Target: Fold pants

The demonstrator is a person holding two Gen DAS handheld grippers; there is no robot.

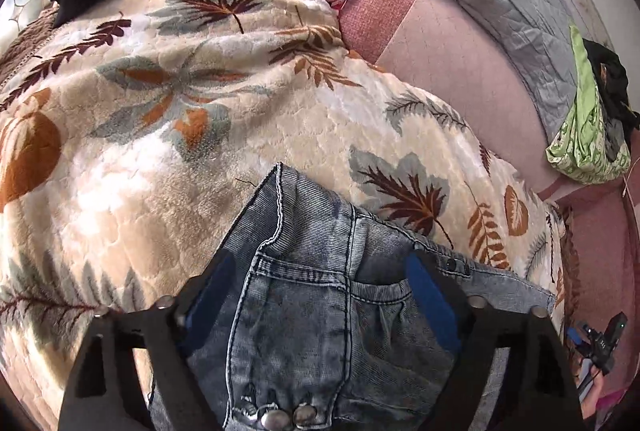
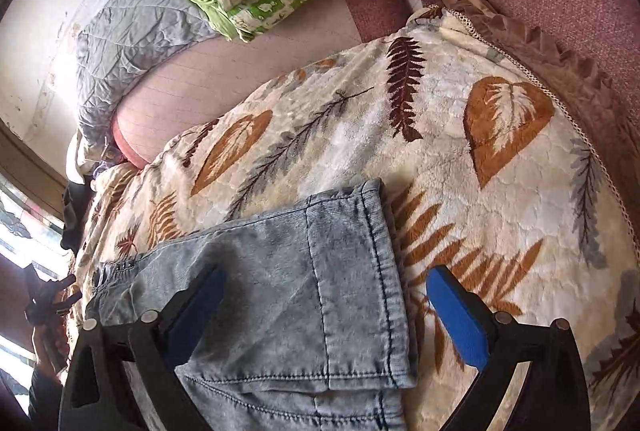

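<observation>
The jeans lay flat on the leaf-print blanket, apparently already doubled over, waist and leg hems stacked. The left gripper hovered directly over the waistband, its blue pads spread wide and pinching nothing, probably lining up a grasp. The right gripper was likewise spread, straddling the hem end; the hem's edge fell between its fingers, ready for another fold.

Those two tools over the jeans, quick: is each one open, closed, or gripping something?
Left tool: open, fingers spread over the waist end of the jeans, gripping nothing.
Right tool: open, over the folded leg, gripping nothing.
</observation>
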